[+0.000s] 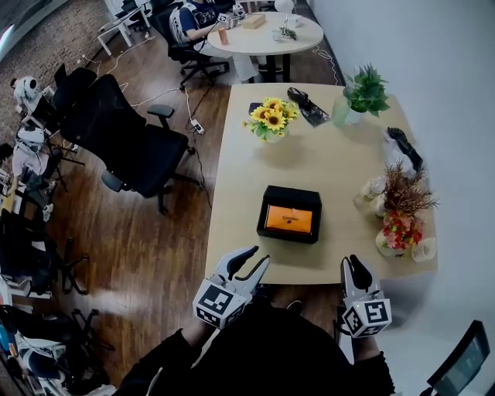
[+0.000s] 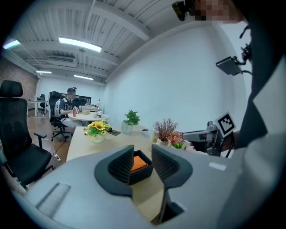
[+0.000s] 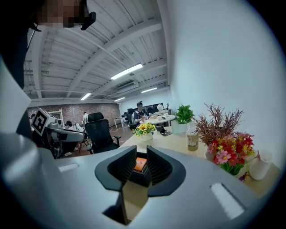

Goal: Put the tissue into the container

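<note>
Orange thing (image 1: 288, 220) down inside the black container (image 1: 290, 193), lying flat, with small dark print on top. Tissue or not: hard to tell. Container on the pale table (image 1: 332, 155), out in front of both claws and well apart from them.

Left claw (image 1: 255, 259) at the near table edge, on this side of the container. Spread a little, with nothing between the jaws. Right claw (image 1: 353, 263) off to the right of the left claw, at the same edge. Spread only a small bit, nothing pinched.

Only in the head view: the whole container from above, with black rim all round the orange.

In the left gripper view: just a corner of the container (image 2: 142, 173) and a bit of orange (image 2: 139, 162), peeping through the gap of the left claw (image 2: 142, 153). Also there, and not in the right gripper view: the right claw (image 2: 187, 134) from the side, with its marker cube (image 2: 226, 124).

In the right gripper view: a thin slice of orange (image 3: 140, 164) in the gap of the right claw (image 3: 141, 154), and the left claw (image 3: 78, 134) far off to the side.

Beyond the container: sunflowers (image 1: 271, 117), then a green plant (image 1: 363, 91). Ahead of the right claw and a bit to its right: red and pink flowers (image 1: 401, 228). Out past the left claw's side: a black chair (image 1: 124, 143). Far beyond everything: a round table (image 1: 267, 35) with a person (image 1: 189, 19) sitting at it.
</note>
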Available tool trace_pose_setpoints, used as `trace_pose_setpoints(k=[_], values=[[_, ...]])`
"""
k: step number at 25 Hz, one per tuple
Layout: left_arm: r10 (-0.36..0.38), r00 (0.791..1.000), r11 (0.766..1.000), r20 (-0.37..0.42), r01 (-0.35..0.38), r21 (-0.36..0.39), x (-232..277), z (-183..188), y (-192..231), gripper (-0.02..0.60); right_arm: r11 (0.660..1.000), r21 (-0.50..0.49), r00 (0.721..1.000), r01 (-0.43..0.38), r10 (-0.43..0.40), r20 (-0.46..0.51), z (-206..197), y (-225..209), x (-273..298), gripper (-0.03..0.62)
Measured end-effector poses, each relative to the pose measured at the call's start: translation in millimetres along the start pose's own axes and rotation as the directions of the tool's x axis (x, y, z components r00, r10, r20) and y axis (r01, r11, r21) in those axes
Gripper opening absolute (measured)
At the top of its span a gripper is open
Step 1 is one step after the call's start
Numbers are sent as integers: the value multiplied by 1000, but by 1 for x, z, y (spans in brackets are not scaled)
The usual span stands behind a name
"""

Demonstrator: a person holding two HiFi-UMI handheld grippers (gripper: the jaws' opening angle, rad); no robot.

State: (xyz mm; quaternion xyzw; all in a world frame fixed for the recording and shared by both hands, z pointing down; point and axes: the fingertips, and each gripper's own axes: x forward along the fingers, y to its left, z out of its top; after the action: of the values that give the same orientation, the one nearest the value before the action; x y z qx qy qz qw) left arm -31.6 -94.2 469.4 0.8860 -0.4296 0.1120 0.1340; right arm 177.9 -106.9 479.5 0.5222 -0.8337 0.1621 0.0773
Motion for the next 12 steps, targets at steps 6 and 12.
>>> trace_pose_setpoints(k=[6, 12], values=[[-28, 997, 993, 70, 20, 116, 9, 29, -17, 106, 999, -34, 998, -16, 18, 65, 18, 11, 1, 65], [-87, 982, 982, 169, 56, 182, 9, 54, -39, 106, 994, -88, 986, -68, 81, 148, 38, 33, -6, 70]])
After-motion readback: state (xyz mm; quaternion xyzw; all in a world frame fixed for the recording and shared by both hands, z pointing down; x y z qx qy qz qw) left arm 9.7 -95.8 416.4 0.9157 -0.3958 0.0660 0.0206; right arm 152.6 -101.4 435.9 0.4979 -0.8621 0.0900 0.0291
